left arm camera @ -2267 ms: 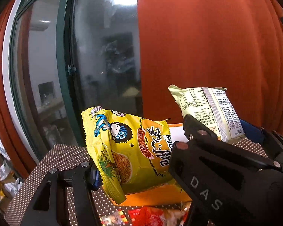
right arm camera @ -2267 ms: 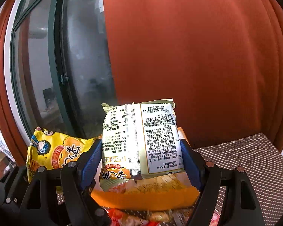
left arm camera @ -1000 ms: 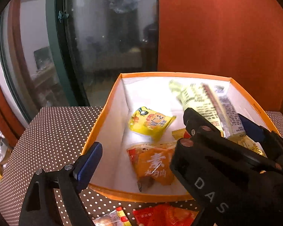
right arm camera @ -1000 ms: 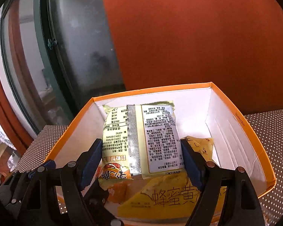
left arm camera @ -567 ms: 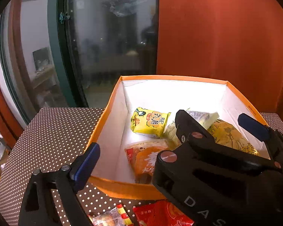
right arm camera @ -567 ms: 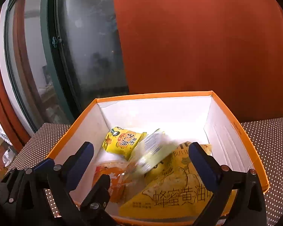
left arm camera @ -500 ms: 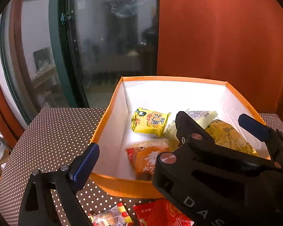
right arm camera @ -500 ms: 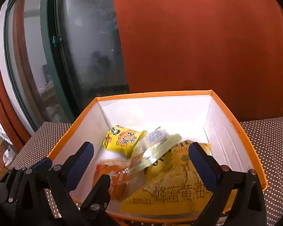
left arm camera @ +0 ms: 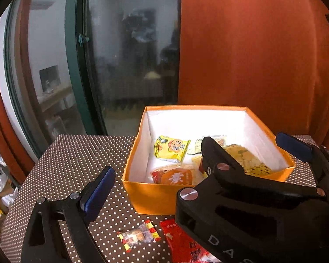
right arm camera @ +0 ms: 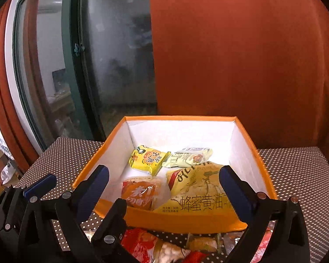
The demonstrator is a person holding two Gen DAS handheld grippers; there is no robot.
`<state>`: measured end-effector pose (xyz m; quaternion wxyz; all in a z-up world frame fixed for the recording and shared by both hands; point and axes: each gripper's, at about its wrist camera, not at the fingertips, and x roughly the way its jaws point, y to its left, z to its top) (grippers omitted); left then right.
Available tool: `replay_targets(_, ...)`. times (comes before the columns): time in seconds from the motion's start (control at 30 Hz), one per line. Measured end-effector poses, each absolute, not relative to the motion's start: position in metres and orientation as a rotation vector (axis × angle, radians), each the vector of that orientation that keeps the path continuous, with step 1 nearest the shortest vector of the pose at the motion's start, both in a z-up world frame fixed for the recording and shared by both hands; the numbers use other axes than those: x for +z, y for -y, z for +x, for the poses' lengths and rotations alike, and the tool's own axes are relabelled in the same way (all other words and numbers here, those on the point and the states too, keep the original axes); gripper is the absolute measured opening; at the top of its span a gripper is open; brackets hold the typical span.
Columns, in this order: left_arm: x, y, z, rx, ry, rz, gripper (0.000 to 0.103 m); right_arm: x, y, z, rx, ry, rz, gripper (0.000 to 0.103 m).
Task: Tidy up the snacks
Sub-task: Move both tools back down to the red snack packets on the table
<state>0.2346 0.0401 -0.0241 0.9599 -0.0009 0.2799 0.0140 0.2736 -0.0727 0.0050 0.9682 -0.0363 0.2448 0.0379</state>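
An orange box (right arm camera: 111, 140) with white inside stands on the dotted table; it also shows in the left wrist view (left arm camera: 160, 199). Inside lie a yellow noodle-snack bag (right arm camera: 148, 159), a pale green packet (right arm camera: 189, 156), an orange packet (right arm camera: 140, 194) and a large yellow chip bag (right arm camera: 199, 190). My right gripper (right arm camera: 164, 188) is open and empty, just in front of and above the box's near wall. My left gripper (left arm camera: 193, 164) is open and empty, to the left of the right one. Loose snacks lie before the box: a small clear candy packet (left arm camera: 138, 237) and a red packet (left arm camera: 184, 243).
The table (left arm camera: 72, 153) has a brown cloth with white dots. A dark glass door (left arm camera: 129, 54) with a green frame stands behind on the left, an orange curtain (left arm camera: 252, 43) behind on the right. More red and mixed packets (right arm camera: 155, 249) lie under my right gripper.
Both grippers let go of their bags into the box: the yellow bag from the left, the pale green packet from the right. Both then drew back and up, open.
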Motion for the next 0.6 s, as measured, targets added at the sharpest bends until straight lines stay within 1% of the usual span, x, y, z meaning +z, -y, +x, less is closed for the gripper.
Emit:
replay_targets(0.3,0.005,-0.036,0.177,0.014,-0.492,-0.012,0.097,0.039,0.068,0.218,0.049,-0.439,-0.106,0.102)
replay_targets(0.6,0.012,-0.026,0.123,-0.008,-0.456,-0.022,0.097,0.046,0.076,0.164,0.025,-0.412,-0.131,0.102)
